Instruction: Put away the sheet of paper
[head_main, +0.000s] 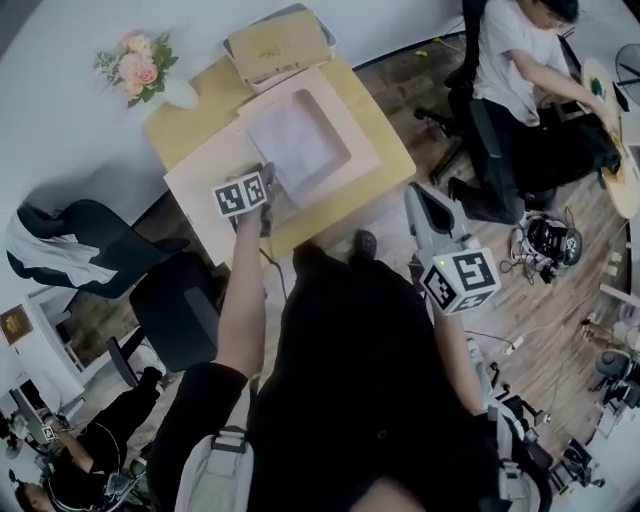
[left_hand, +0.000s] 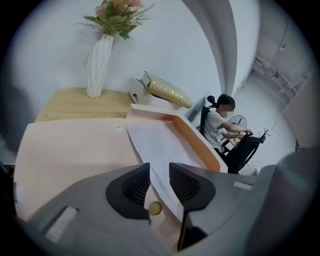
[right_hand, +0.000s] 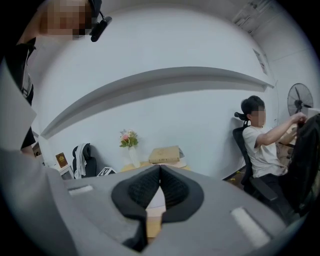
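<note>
Release step, I judge: left gripper (left_hand: 159, 175) jaws stand apart, the paper (left_hand: 160, 145) lying loose between them in the pink tray (left_hand: 70, 150); right gripper (right_hand: 160, 172) closed, empty, held back; next, back the left off without dragging the paper.

A pale wall (head_main: 60, 120) rises behind a light wooden desk (head_main: 185, 125) that carries a white vase (left_hand: 98, 65) of pink flowers. The floor (head_main: 395, 85) is wood plank. A dark office chair (head_main: 110, 240) draped with a white garment stands beside the desk. A person (head_main: 510, 60) in a white shirt sits at another table, with a fan (right_hand: 300, 102) behind.
</note>
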